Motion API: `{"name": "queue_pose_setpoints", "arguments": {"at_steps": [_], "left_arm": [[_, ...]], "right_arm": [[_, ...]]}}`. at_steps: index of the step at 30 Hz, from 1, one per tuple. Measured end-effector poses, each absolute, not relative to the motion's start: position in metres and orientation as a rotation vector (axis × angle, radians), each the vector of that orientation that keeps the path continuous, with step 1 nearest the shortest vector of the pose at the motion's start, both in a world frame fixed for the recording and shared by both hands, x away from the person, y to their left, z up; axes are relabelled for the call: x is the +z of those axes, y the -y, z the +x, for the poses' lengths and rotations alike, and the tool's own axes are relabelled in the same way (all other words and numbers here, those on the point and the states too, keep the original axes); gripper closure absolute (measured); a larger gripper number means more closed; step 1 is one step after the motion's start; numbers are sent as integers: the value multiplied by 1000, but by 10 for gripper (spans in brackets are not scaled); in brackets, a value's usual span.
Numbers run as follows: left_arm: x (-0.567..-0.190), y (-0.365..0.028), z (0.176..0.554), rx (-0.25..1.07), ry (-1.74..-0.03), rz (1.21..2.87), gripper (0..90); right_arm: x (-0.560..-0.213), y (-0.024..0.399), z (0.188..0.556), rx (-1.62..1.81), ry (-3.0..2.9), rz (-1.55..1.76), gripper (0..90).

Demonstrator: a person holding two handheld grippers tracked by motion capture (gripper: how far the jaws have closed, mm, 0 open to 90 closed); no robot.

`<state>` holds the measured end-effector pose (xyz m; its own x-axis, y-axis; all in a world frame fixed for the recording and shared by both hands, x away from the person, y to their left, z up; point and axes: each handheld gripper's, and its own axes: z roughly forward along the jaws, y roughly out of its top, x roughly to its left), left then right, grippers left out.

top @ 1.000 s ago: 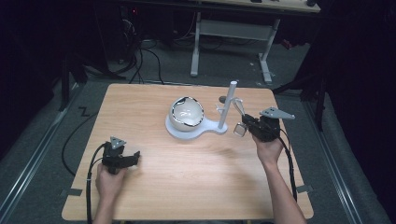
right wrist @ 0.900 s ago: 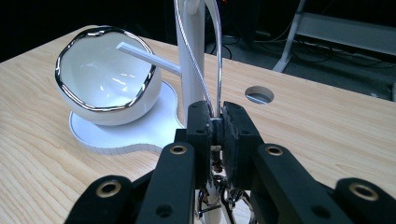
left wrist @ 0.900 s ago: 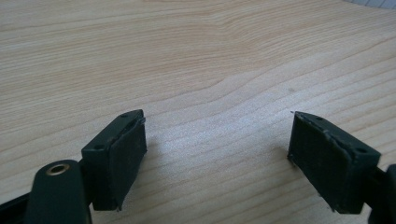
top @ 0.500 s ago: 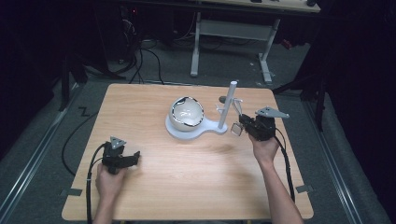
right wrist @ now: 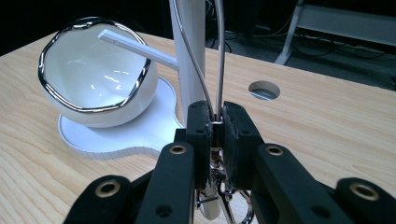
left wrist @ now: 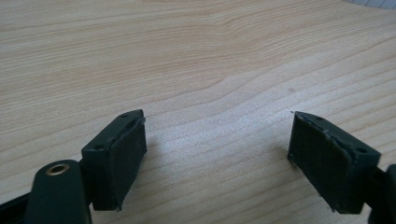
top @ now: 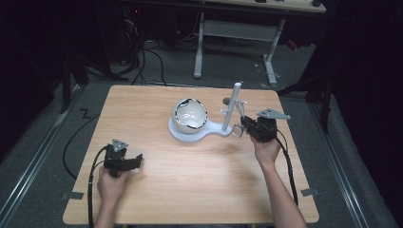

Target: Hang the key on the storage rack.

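On the table [top: 142,190], edged toward 9 o'clock to sit at 3 o'clock of the white stand's [top: 190,137] post [top: 231,111], right gripper [top: 242,127] clamped on a thin metal loop [right wrist: 219,56], likely near hanging; left gripper [top: 138,159] unmoved at 7 o'clock, jaws wide

Your right gripper [top: 239,129] meets the white stand [top: 190,134] beside its post [top: 231,110] and bowl [top: 190,115]; your left gripper [top: 134,162] rests apart on the bench [top: 190,190].
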<state>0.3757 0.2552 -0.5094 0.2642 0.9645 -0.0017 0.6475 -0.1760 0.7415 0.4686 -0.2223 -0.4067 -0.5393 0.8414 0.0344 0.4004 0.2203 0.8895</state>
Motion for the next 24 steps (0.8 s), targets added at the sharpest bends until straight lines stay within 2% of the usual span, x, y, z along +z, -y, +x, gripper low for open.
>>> {"name": "queue_pose_setpoints", "arguments": {"at_steps": [24], "left_arm": [[-509,-255,376,644,-1456,1907,195]], "right_arm": [[-415,215,475,1299,-2034,1172,792]]}}
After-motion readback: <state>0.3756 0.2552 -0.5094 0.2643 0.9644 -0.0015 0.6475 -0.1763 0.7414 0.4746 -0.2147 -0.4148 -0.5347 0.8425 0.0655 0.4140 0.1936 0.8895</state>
